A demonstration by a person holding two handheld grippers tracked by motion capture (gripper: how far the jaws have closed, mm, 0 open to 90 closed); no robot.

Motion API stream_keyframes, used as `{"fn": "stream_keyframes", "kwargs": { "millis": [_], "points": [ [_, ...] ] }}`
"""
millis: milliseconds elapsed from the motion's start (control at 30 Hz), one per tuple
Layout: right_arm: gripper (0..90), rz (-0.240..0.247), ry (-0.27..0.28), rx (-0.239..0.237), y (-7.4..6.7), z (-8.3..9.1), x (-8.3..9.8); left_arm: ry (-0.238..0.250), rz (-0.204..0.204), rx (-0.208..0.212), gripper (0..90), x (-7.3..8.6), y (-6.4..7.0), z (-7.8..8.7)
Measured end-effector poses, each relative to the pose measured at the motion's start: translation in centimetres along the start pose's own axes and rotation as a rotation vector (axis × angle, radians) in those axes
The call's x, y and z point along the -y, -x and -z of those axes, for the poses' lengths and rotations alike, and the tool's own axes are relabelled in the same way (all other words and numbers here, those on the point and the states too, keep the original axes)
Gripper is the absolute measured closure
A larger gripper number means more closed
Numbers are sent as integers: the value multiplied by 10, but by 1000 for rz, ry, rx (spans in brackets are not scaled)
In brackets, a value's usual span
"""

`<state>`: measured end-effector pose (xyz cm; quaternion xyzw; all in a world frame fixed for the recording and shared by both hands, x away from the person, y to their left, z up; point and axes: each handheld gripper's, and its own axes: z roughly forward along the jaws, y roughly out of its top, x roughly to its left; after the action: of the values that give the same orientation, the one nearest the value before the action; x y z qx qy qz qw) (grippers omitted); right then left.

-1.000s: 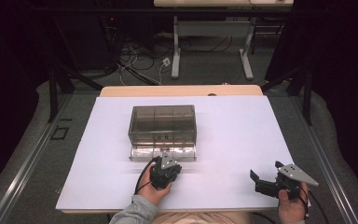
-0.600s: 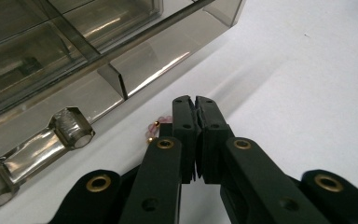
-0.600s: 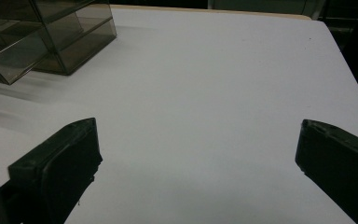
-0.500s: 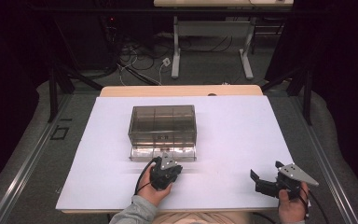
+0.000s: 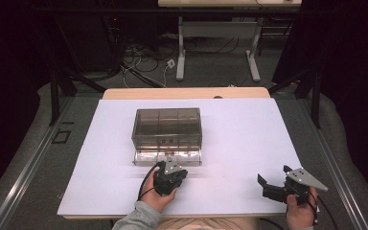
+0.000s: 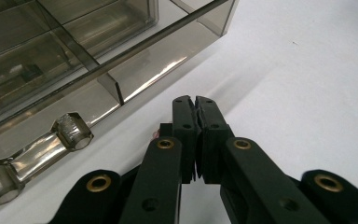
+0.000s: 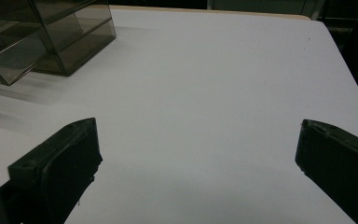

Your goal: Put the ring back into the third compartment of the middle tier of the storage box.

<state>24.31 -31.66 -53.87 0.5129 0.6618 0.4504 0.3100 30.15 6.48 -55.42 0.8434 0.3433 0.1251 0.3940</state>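
A smoky see-through drawer box (image 5: 167,127) stands on the white table (image 5: 239,139), left of the middle. Its lowest drawer (image 5: 167,157) sticks out a little toward me; the drawer's clear bar handle (image 6: 72,131) lies at the lower left of the left gripper view. My left gripper (image 5: 169,163) sits on the table just in front of that drawer, its jaws (image 6: 196,100) pressed together with nothing visible between them. My right gripper (image 5: 264,187) rests near the table's front right, pointing left, and its jaws (image 7: 199,126) stand wide apart over bare table. The box (image 7: 51,32) shows far off to their left.
The table's wooden far edge (image 5: 187,93) shows behind the white top. Beyond it are desk legs (image 5: 181,52) and loose cables (image 5: 143,62) on the floor. White surface stretches to the right of the box.
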Motion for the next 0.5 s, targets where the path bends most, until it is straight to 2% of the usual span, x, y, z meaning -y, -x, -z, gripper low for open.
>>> {"fn": "stream_keyframes", "kwargs": {
  "millis": [500],
  "points": [
    [0,1,2,1,1,0,0,29,1,3,878,-2,0,7]
  ]
}}
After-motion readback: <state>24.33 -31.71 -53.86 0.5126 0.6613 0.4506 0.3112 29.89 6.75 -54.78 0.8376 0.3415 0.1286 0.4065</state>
